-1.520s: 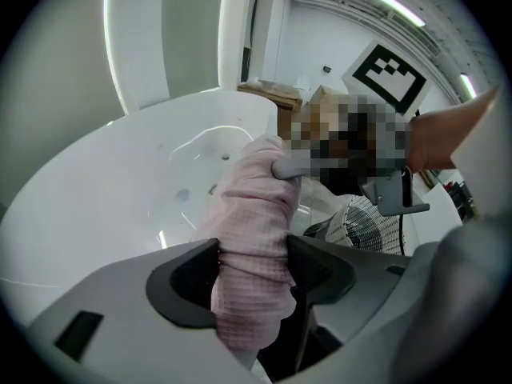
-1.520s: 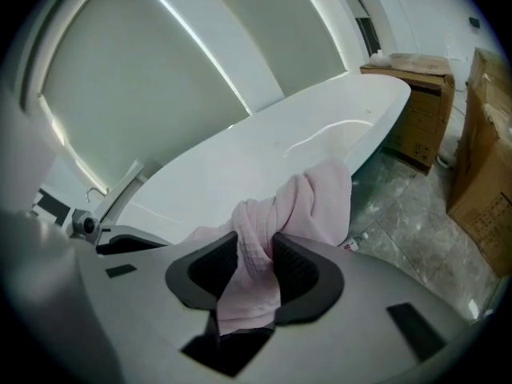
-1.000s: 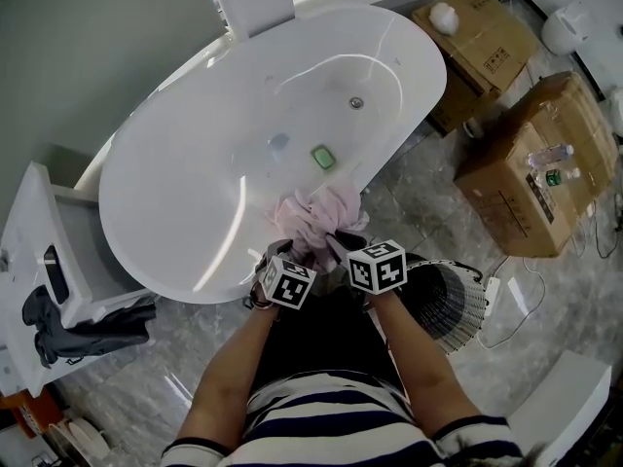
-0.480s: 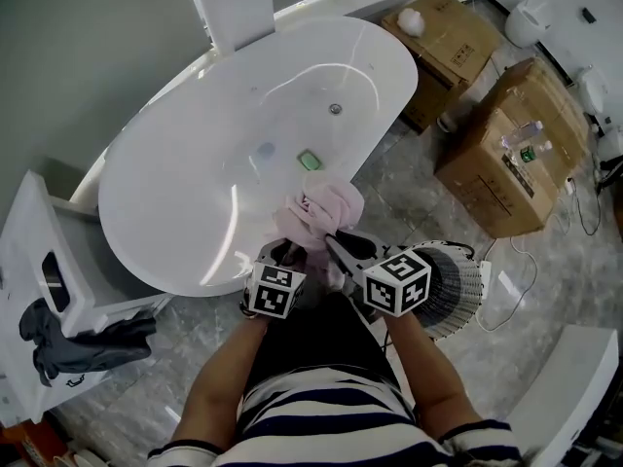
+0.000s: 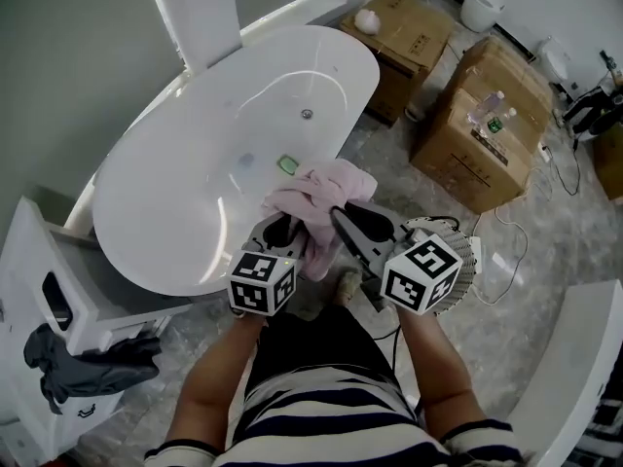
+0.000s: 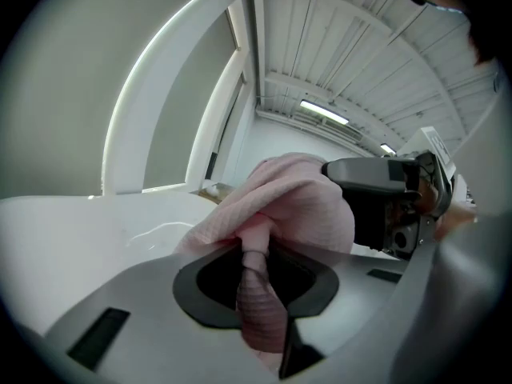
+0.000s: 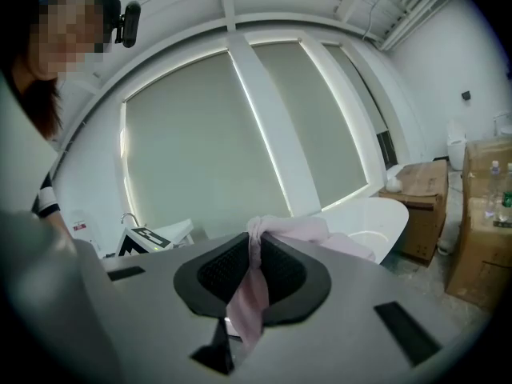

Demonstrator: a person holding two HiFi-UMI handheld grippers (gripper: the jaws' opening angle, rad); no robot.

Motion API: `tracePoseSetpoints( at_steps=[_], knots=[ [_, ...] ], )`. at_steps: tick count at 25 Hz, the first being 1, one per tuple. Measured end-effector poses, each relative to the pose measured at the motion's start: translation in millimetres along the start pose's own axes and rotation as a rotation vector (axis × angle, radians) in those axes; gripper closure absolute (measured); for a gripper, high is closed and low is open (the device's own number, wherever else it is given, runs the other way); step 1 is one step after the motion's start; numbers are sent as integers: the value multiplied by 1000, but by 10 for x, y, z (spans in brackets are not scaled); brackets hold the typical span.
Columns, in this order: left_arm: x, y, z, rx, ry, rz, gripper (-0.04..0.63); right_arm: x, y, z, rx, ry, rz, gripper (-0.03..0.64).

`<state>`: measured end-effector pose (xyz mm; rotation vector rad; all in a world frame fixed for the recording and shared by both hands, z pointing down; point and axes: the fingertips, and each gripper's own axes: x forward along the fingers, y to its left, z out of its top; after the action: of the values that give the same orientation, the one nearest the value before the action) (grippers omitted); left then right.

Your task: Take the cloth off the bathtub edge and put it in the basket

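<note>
The pink cloth (image 5: 321, 191) hangs bunched between both grippers, lifted off the rim of the white bathtub (image 5: 146, 261). My left gripper (image 5: 282, 230) has its jaws still closing, and its pads pinch a fold of the cloth (image 6: 296, 202). My right gripper (image 5: 341, 217) is shut on another fold of the cloth (image 7: 298, 230), which trails down between its pads. The wire basket (image 5: 467, 261) stands on the floor just right of the right gripper, partly hidden by that gripper's marker cube.
Two cardboard boxes (image 5: 477, 129) (image 5: 399, 32) stand to the right of the tub, one with bottles on top. A green soap (image 5: 288, 164) lies inside the tub. A white cabinet (image 5: 29, 290) with dark clothing (image 5: 83, 363) is at the left.
Both grippers have risen and drawn back with the cloth, lifting it off the tub edge. The left gripper's jaws have closed onto the cloth.
</note>
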<state>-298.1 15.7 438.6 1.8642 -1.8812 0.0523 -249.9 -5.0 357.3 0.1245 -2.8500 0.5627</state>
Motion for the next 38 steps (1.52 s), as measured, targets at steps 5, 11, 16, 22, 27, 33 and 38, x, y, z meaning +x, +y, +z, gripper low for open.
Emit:
tracePoseSetpoints(
  at_steps=[5,11,16,22,27,33,38],
  knots=[
    [25,-344,413,21,-80,-106,506,-355,56,292,-52,-80,-75,552],
    [101,-918,884,79,-173,-234,508,-885,-8,707,-44,-198,-136,552],
    [208,-1386,1237,101,-220,-349,508,-1305,-74,1008,-89,-283,-190,552],
    [401,-2104,1564,133,-249,-479,508,-1952,-244,1328,-126,-378,-268,552],
    [558,-2692,1765,175,-259,-588,508,-2472,-393,1549,-166,-452,-341,552],
    [771,-3353,1759,186,-233,-712,508,-3067,-602,1610,-196,-484,-435,552],
    [1002,-3782,1584,185,-190,-779,508,-3469,-870,1514,-177,-489,-502,552]
  ],
)
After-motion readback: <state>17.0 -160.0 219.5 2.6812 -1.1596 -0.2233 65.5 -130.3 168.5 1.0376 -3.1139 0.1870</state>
